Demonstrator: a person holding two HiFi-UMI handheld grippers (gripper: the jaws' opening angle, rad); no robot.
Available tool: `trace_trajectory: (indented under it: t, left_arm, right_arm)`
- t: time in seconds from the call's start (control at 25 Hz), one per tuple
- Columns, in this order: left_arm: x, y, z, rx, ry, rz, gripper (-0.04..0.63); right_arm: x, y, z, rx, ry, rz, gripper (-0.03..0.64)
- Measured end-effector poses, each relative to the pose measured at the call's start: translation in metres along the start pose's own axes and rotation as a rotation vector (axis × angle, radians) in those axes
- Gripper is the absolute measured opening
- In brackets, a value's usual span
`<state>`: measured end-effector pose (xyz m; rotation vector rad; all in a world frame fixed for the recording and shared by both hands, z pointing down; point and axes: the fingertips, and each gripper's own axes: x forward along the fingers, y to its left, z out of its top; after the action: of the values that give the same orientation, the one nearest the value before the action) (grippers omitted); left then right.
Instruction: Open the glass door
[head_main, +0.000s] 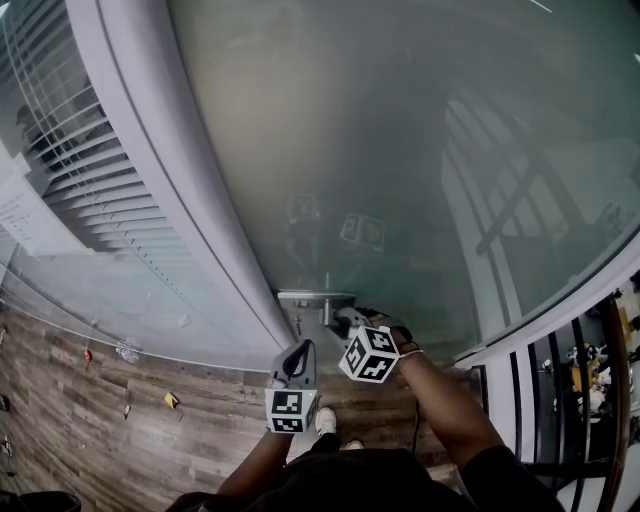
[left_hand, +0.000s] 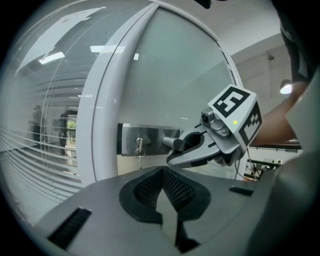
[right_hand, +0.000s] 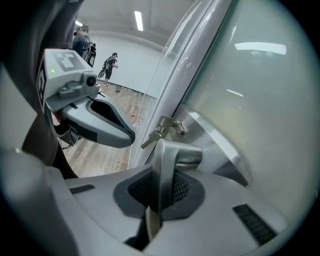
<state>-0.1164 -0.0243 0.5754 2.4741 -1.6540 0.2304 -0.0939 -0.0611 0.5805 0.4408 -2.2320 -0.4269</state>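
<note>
Where the right gripper (right_hand: 160, 186) meets the door, its jaws are closed on the lever handle (right_hand: 172, 156). The flat metal blade is pinched between the mesh pads just beyond the bend from its spindle. The left gripper (left_hand: 162, 200) has its jaws together with nothing between them. It is held just short of the handle and clear of it, pointing at the lock.

The handle springs from a brushed-steel lock plate (left_hand: 150, 134) at the edge of the glass door (head_main: 400, 150), close against the white door frame (head_main: 170, 190). A key (right_hand: 154, 136) sits in the cylinder just beside the lever. A second key or tag appears to hang from it, though it is too small to be sure.

Assessment of handling:
- **Lever:** It is rigid, smooth metal and likely slippery under the pads. It should turn against a spring, so the grip wants to be firm. The farther toward the free end, the better the leverage.
- **Pane:** It is one large sheet of glass, probably heavy and slow to start swinging. It should not be struck by a jaw or marker cube.
- **Where to apply force:** Pull or push should go through the handle only, never the glass or the key.

Beyond the frame, slatted blinds (head_main: 90, 170) stand behind a fixed pane, with wood floor (head_main: 90, 400) below.
</note>
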Motion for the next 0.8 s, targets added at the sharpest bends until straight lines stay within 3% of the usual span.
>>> trace_trajectory:
  t: [0.2,0.8]
  left_arm:
    - [0.002,-0.001,-0.002,-0.002,0.010,-0.003,0.002]
    - [0.043,-0.008,0.012,0.023,-0.014,-0.089,0.002]
  right_arm:
    - [0.002,-0.003,0.004,0.064,-0.115,0.000,0.017]
    - [0.026,-0.044,-0.003,0.111,-0.097,-0.013,0.017]
